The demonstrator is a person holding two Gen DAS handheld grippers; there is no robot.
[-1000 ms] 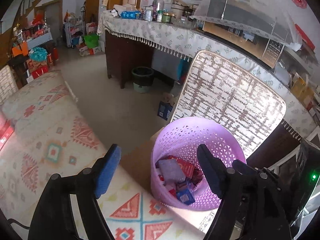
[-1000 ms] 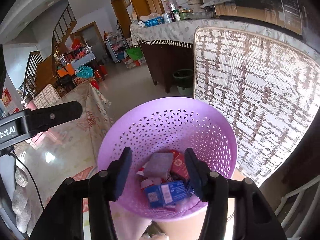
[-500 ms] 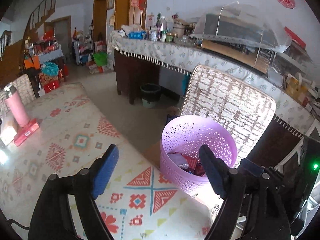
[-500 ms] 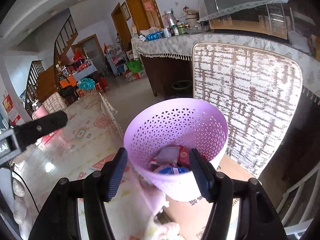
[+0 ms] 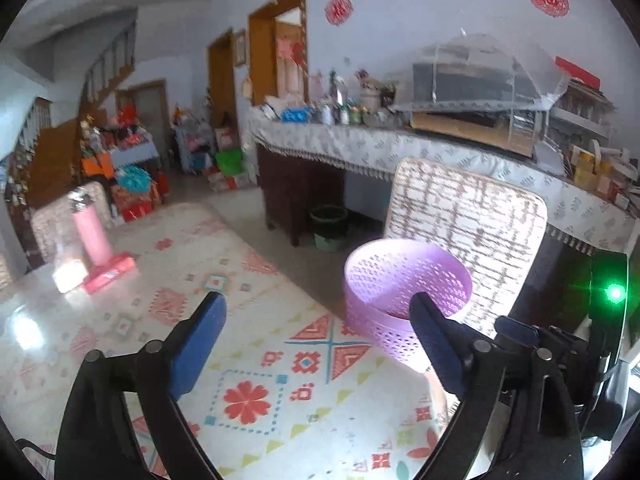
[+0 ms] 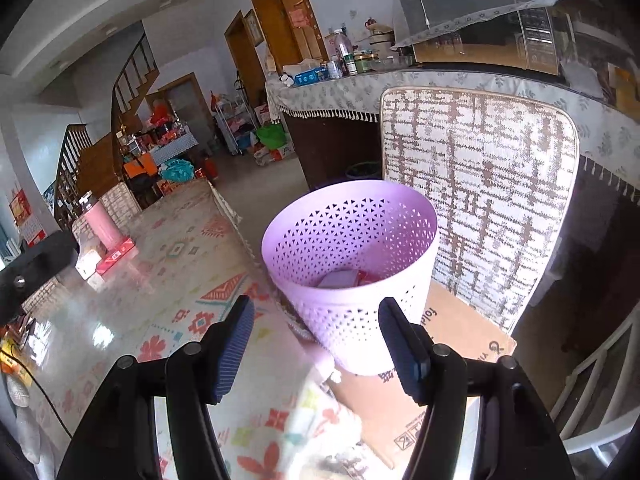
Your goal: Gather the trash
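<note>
Two tools held apart and empty over a patterned desk, one lilac basket just past its edge

Nearest, the left tool (image 5: pixel 318 334) and the right tool (image 6: pixel 316 334) each spread two blue-padded fingers wide, nothing between them. Under both lies the desk (image 5: pixel 260 392) with its glossy patterned cloth; its near stretch is bare, and the edge falls away on the right. Just beyond that edge stands one perforated lilac basket (image 6: pixel 352 276) on a sheet of cardboard (image 6: pixel 452 332) — inside, a few pieces of trash (image 6: pixel 340 279) show low down (a pale one and something red; I cannot count them). One woven chair back (image 6: pixel 480 184) rises right behind the basket. Farther left on the desk, one pink bottle (image 5: pixel 91 232) stands beside a red box (image 5: pixel 110 276). Beyond open floor, a long cloth-draped counter (image 5: pixel 360 148) carries bottles and jars — stairs rise at far left.
</note>
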